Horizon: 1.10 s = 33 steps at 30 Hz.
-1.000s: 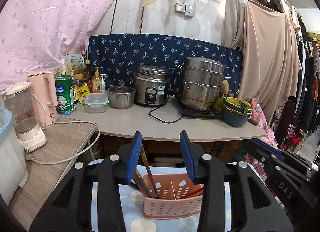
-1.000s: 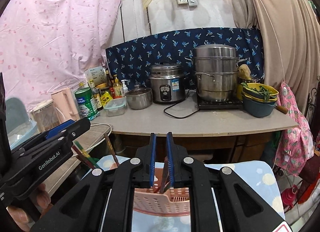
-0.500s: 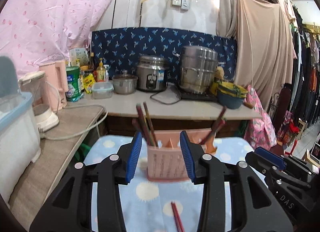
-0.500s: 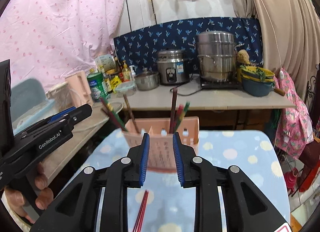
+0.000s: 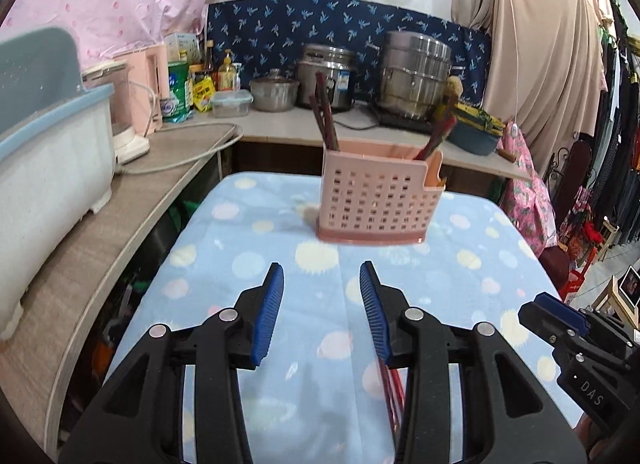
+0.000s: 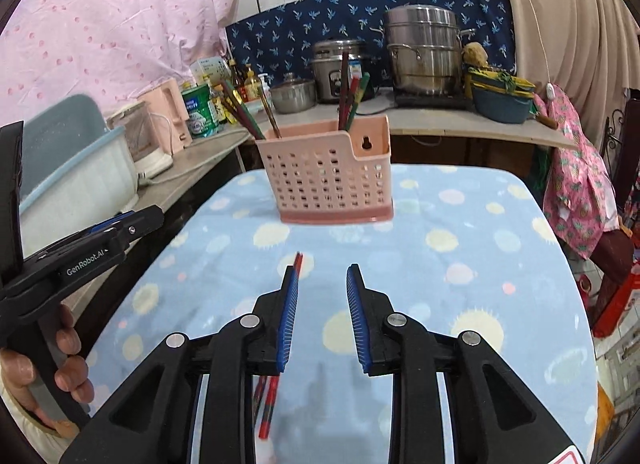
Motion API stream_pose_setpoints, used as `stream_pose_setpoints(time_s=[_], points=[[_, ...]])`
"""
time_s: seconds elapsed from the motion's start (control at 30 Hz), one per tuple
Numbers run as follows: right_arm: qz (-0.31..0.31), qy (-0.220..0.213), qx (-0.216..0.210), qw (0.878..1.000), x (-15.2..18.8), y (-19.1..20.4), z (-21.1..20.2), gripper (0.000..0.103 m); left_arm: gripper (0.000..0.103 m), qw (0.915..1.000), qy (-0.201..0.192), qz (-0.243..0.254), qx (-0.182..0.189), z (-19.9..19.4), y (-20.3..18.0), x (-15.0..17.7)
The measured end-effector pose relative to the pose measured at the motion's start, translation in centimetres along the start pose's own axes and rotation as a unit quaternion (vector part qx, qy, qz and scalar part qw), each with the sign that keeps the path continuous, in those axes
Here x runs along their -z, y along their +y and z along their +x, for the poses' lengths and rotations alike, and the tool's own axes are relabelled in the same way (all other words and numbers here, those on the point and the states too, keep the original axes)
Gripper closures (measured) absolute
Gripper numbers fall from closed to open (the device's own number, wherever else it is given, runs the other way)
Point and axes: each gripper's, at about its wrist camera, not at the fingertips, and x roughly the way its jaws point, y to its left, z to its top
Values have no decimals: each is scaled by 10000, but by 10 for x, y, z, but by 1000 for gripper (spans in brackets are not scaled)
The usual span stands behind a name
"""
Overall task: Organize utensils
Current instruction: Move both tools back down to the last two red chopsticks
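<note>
A pink perforated utensil holder (image 5: 376,200) (image 6: 330,180) stands upright on the blue dotted cloth, with several chopsticks (image 6: 350,102) standing in its compartments. A loose pair of red chopsticks (image 6: 271,400) (image 5: 394,392) lies flat on the cloth, partly hidden under the fingers. My left gripper (image 5: 322,314) is open and empty, hovering over the cloth in front of the holder. My right gripper (image 6: 322,318) is open and empty, with the loose chopsticks beneath its left finger.
The cloth-covered table (image 5: 248,264) has a wooden side counter (image 5: 80,248) on the left with a white and blue tub (image 5: 48,156) and a blender (image 5: 120,116). The far counter holds a rice cooker (image 6: 340,68), steel pots (image 6: 424,48) and bowls (image 6: 500,104).
Both grippers pulled back and away from the holder, which now stands farther off. The right gripper opened from shut, leaving its chopsticks in the holder. Loose red chopsticks came into view.
</note>
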Motion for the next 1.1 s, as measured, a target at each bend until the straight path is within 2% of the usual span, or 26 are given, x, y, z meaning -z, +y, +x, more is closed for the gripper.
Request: stream_pose_setpoints(time_s=[0.5, 0.8, 1.1], points=[[-95, 734, -41, 9972, 81, 21, 0, 75, 65, 9971, 720, 137, -183, -7, -1, 69], [-159, 922, -114, 9955, 99, 33, 6, 75, 65, 9944, 1029, 57, -218, -7, 6, 97], [-195, 1088, -131, 9938, 111, 39, 17, 75, 65, 9929, 1149, 25, -296, -12, 15, 115]])
